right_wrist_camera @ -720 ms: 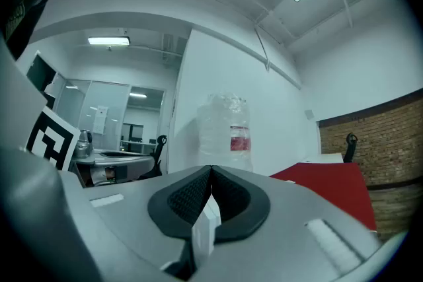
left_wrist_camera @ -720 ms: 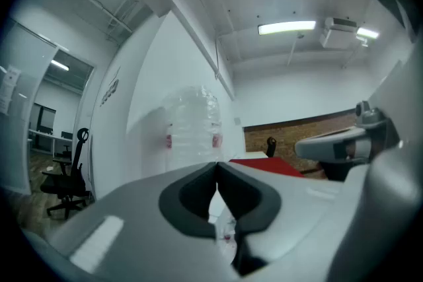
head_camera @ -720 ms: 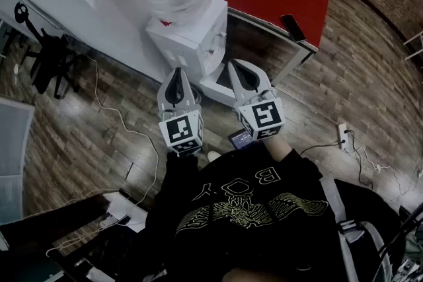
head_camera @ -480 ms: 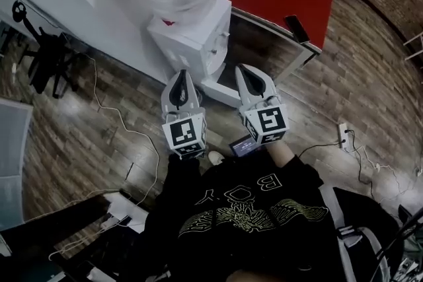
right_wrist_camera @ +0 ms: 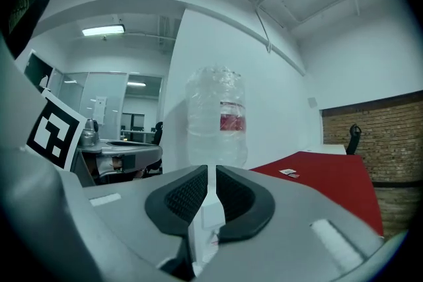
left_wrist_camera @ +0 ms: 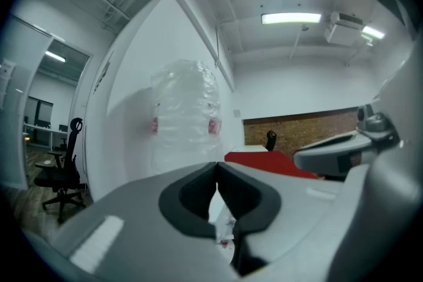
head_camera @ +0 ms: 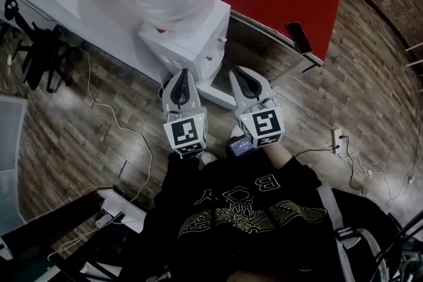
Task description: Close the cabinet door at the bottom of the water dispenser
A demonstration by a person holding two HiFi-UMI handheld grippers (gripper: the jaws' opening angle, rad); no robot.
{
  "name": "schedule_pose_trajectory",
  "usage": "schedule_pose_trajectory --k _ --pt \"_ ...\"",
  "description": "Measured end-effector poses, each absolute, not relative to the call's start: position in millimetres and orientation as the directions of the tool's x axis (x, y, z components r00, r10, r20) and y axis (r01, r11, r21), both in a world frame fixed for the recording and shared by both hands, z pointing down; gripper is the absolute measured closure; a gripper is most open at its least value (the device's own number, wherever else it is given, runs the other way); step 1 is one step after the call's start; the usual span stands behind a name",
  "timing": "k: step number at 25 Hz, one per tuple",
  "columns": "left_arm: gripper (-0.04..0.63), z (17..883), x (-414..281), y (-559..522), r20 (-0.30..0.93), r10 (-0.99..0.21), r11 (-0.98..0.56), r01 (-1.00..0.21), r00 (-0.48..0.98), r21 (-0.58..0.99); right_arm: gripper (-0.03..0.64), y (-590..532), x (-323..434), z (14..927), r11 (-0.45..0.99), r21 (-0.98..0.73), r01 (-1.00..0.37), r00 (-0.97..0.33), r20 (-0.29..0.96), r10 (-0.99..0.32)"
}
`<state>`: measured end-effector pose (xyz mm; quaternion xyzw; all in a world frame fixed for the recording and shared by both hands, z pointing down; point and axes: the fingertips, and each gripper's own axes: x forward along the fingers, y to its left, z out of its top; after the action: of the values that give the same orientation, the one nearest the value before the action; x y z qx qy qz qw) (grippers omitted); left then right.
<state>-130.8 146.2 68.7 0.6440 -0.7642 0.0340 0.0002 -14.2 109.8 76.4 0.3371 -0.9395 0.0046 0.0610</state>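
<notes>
With the white, box-shaped water dispenser's (head_camera: 188, 36) flat white bottom cabinet door (head_camera: 213, 90) apparently ajar just beyond them, the left gripper (head_camera: 183, 72), jaws pressed together, and the right gripper (head_camera: 239, 70), a slit apart and empty, likely need to drop and push it shut.

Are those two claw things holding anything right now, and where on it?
Nothing is held. The left gripper is shut empty; the right gripper has only a narrow empty gap between its jaws.

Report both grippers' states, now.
Left gripper: closed, jaw tips together, holding nothing.
Right gripper: open by only a narrow slit, holding nothing.
</notes>
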Motion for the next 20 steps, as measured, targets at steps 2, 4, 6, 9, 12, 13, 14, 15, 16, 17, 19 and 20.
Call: schedule_pose_trajectory --k 2,4,6,9,12,13,14,15,16,17,19,20 --pt "0.588 67 -132 131 0.045 -0.982 0.18 -0.982 -0.182 -0.056 0.577 97 -16 75 0.783 0.041 -0.62 -0.776 0.118 -0.62" --pt "0.588 66 -131 120 0.044 -0.98 0.191 -0.98 -0.194 -0.063 0.571 85 -13 77 0.788 0.042 -0.614 -0.78 0.125 -0.614" --pt "0.588 67 -131 111 0.043 -0.979 0.195 -0.979 -0.198 -0.065 0.566 73 -11 83 0.787 0.033 -0.616 -0.777 0.138 -0.614" --pt "0.588 76 -139 94 0.056 -0.98 0.187 -0.981 -0.191 -0.055 0.555 57 -14 93 0.779 0.024 -0.627 -0.767 0.158 -0.622" --pt "0.588 90 -149 82 0.075 -0.983 0.166 -0.985 -0.169 -0.048 0.535 48 -24 100 0.767 0.036 -0.641 -0.752 0.173 -0.636" --pt "0.588 92 -152 75 0.078 -0.985 0.153 -0.987 -0.156 -0.049 0.526 43 -28 102 0.763 0.043 -0.645 -0.746 0.181 -0.641" --pt "0.588 95 -154 67 0.082 -0.987 0.137 -0.989 -0.141 -0.054 0.517 38 -30 107 0.758 0.046 -0.651 -0.739 0.191 -0.646" --pt "0.588 98 -154 60 0.089 -0.989 0.118 -0.991 -0.122 -0.057 0.511 34 -32 112 0.752 0.047 -0.657 -0.732 0.202 -0.651" --pt "0.588 102 -153 55 0.098 -0.99 0.097 -0.994 -0.102 -0.059 0.499 31 -31 117 0.747 0.048 -0.663 -0.724 0.212 -0.656" --pt "0.588 107 -152 50 0.108 -0.991 0.075 -0.995 -0.081 -0.059 0.482 29 -31 123 0.743 0.053 -0.667 -0.718 0.22 -0.66" --pt "0.588 119 -149 44 0.13 -0.991 0.037 -0.998 -0.045 -0.06 0.471 27 -30 141 0.74 0.073 -0.669 -0.707 0.246 -0.663" --pt "0.588 127 -149 41 0.142 -0.989 0.024 -0.998 -0.033 -0.062 0.469 27 -30 153 0.741 0.08 -0.667 -0.702 0.267 -0.661"
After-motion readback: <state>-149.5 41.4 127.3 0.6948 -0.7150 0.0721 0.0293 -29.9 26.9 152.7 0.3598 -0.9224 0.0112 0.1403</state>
